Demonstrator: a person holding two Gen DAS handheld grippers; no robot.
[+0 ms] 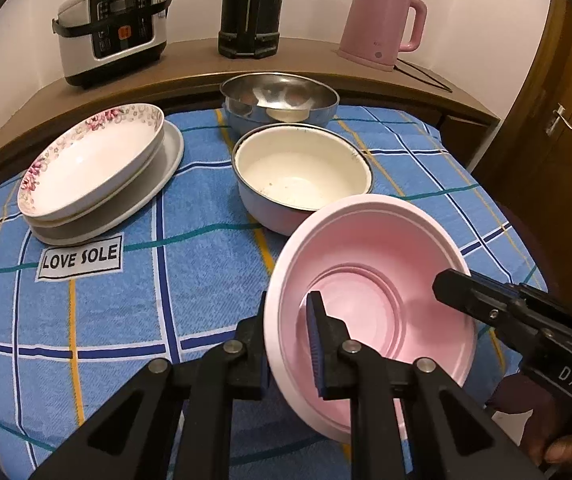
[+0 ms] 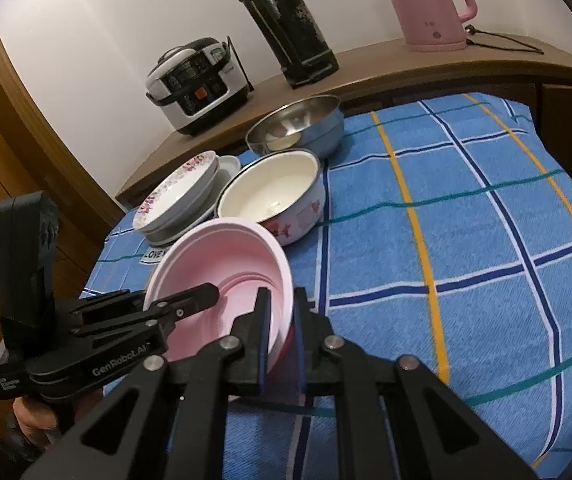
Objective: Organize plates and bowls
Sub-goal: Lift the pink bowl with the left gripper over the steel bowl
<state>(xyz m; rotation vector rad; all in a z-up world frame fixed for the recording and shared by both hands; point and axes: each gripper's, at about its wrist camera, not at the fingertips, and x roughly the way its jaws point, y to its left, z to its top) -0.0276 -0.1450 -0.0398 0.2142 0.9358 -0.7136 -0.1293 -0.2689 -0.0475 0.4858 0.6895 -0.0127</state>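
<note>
Both tongs, left tongs (image 1: 288, 344) and right tongs (image 2: 281, 336), pinch opposite rims of the tilted pink bowl (image 1: 370, 292).

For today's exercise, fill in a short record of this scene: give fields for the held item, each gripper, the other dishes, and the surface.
held item: pink bowl, tilted
left gripper: shut on the bowl's rim
right gripper: shut on the opposite rim
other dishes: floral plate atop a plate stack; enamel bowl; steel bowl behind it
surface: blue checked cloth
shelf behind: rice cooker, pink kettle
</note>
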